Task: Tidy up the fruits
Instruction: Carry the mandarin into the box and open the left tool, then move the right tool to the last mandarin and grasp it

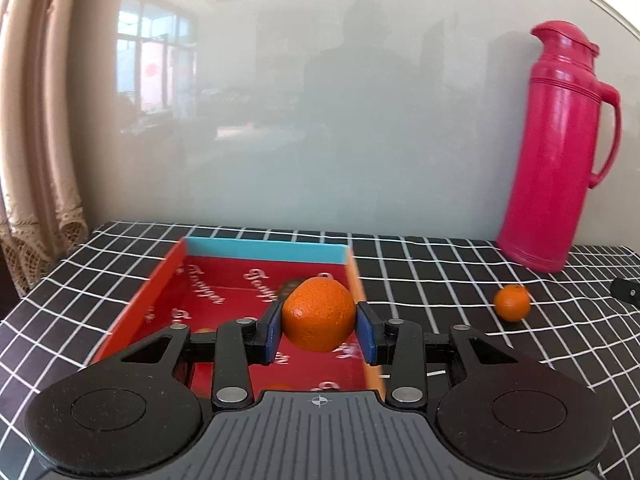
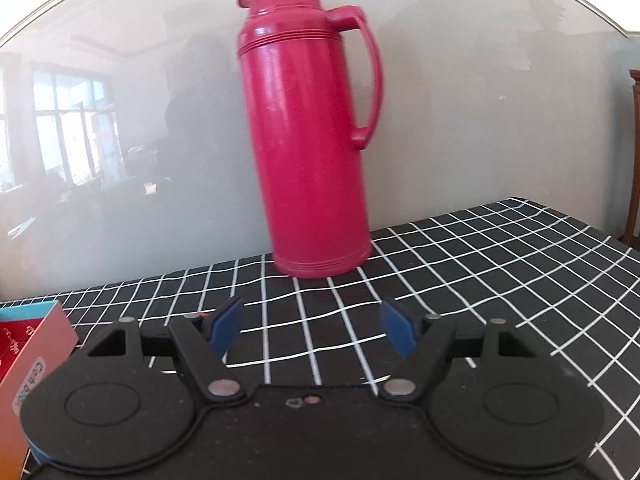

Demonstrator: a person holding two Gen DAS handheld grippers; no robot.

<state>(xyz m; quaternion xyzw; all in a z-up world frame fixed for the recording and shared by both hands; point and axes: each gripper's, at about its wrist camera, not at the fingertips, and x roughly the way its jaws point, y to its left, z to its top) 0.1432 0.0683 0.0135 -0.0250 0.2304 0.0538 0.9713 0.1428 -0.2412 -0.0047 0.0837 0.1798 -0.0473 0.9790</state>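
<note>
In the left wrist view my left gripper (image 1: 320,326) is shut on an orange (image 1: 319,314) and holds it above the right side of an open red box (image 1: 224,292) with a blue far wall. A dark fruit (image 1: 289,286) lies in the box behind the orange. A second, smaller orange (image 1: 511,303) lies on the checked cloth to the right of the box. In the right wrist view my right gripper (image 2: 312,330) is open and empty above the cloth. The box's corner (image 2: 38,340) shows at its far left.
A tall pink thermos (image 1: 556,148) stands at the back right against the glossy wall; it is straight ahead in the right wrist view (image 2: 310,140). A black-and-white checked cloth (image 2: 500,264) covers the table. A curtain (image 1: 36,128) hangs at the left. A small black object (image 1: 626,290) lies at the right edge.
</note>
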